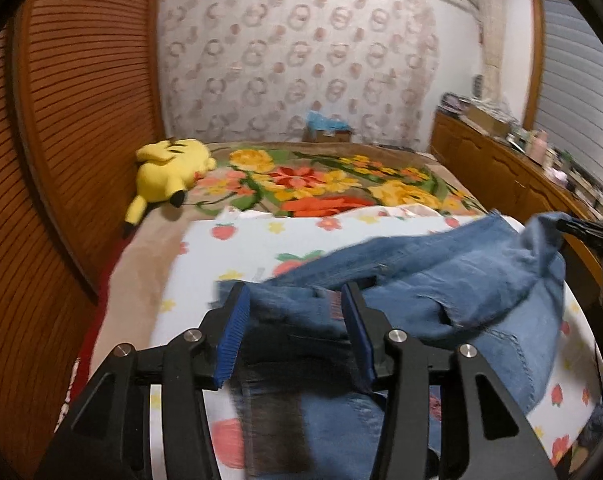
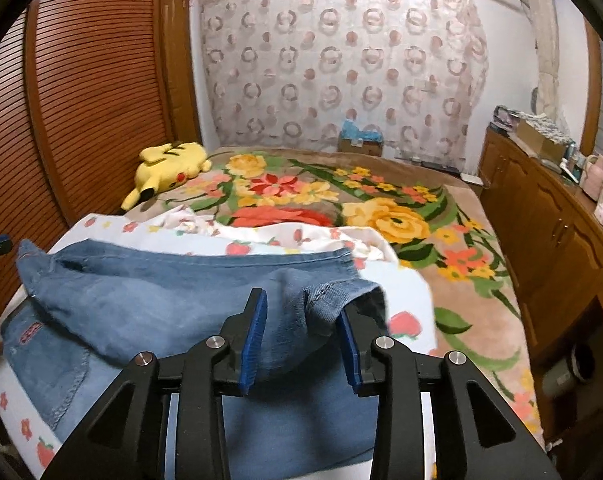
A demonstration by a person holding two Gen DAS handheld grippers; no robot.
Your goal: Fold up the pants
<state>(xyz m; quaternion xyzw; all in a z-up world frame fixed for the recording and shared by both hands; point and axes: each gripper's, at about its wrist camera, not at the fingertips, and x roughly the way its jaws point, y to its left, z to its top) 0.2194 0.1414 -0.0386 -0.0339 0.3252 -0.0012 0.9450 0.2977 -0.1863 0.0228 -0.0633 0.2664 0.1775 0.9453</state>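
Note:
Blue denim pants lie folded over on a white strawberry-print sheet on the bed; they also show in the right wrist view. My left gripper has its blue-padded jaws apart, with the waist end and its red label lying between them. My right gripper also has its jaws apart over the pants, with a hemmed leg end draped against its right finger. The other gripper's black tip shows at the far right of the left wrist view.
A yellow plush toy lies at the bed's far left on a floral blanket. A slatted wooden wardrobe stands on the left. A cluttered wooden dresser runs along the right. A patterned curtain hangs behind.

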